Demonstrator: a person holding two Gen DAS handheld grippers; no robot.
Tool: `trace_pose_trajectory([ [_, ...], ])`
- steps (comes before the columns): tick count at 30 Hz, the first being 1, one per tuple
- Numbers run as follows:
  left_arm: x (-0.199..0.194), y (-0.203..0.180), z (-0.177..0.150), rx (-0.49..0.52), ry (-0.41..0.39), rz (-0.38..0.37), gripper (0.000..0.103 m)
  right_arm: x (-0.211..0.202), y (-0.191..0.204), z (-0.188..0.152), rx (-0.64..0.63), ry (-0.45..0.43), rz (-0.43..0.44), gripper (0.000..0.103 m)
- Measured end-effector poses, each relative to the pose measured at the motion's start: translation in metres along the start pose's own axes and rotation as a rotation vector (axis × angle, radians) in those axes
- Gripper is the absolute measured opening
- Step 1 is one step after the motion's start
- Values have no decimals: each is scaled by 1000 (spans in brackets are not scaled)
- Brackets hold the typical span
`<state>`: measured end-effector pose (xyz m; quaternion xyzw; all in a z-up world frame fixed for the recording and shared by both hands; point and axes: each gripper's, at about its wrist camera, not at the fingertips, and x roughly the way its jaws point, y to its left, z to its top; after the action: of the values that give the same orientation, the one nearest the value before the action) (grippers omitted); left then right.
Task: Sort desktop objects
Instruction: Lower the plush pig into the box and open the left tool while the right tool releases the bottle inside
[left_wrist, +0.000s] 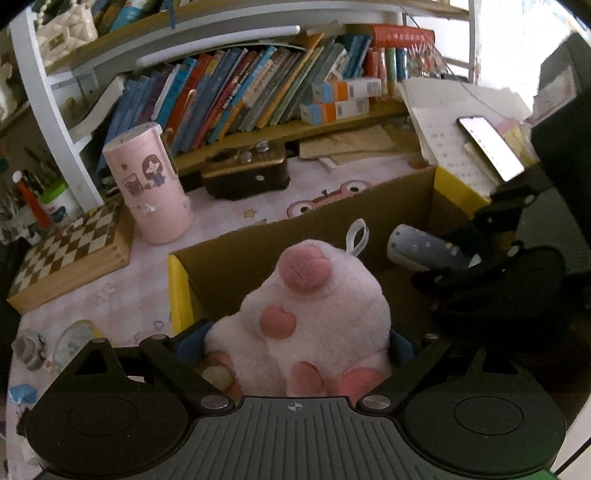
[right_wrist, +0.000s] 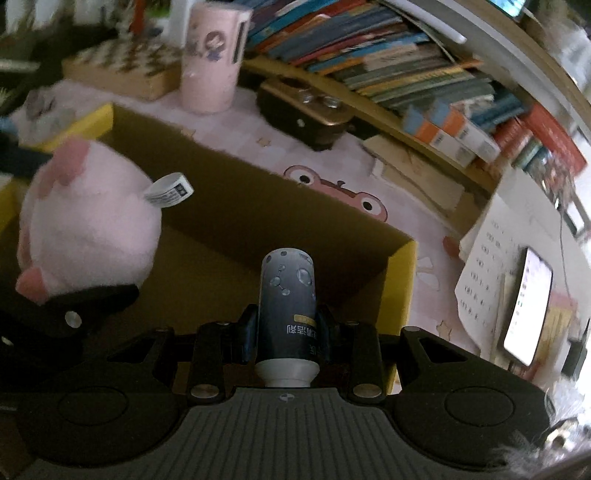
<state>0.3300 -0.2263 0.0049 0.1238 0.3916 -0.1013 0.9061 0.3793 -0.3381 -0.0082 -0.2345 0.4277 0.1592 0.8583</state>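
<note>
While both tongs hang over the box, the scene reads so:

Left tongs (left_wrist: 299, 343): pinching a pink-and-white plush toy with darker pink spots (left_wrist: 306, 317), spread wide around its body; the toy sits above the open brown cardboard box with yellow outer edges (left_wrist: 177, 291).

Right tongs (right_wrist: 286, 332): pressed onto a dark grey cylindrical bottle with a white cap (right_wrist: 287, 310), its far end pointing into the box.

Bottle writing: white Chinese characters, upside down and half hidden; a bubble-and-molecule pattern above them.

Toy tag: a white sewn label (right_wrist: 169, 189) with a printed code, too small to read.

Bench (left_wrist: 236, 206): a pink cover with a cartoon face, beyond the box.

Pink cylindrical container (left_wrist: 149, 181): upright, a cartoon girl printed on it.

Wooden chessboard (left_wrist: 70, 254): just left of the container.

Lit phone (left_wrist: 491, 146): propped by sheets of printed figures.

Book spines (left_wrist: 236, 92): lettering blurred.
</note>
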Motion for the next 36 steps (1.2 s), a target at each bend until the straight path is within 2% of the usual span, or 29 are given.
trace_pose_trajectory([
  [7, 0, 0, 0, 2, 1, 2, 96, 3, -1, 0, -24, -21, -14, 30],
  [11, -4, 2, -1, -15, -21, -9, 97, -1, -3, -1, -9, -48, -15, 40],
  [24, -51, 11, -5, -109, -217, -45, 101, -58, -21, -10, 209, -197, 11, 44],
  [32, -96, 12, -21, -115, -337, -24, 102, -114, -17, -32, 327, -324, 1, 47],
  [36, -115, 15, -32, -125, -370, -3, 102, -137, -9, -46, 363, -374, -16, 49],
])
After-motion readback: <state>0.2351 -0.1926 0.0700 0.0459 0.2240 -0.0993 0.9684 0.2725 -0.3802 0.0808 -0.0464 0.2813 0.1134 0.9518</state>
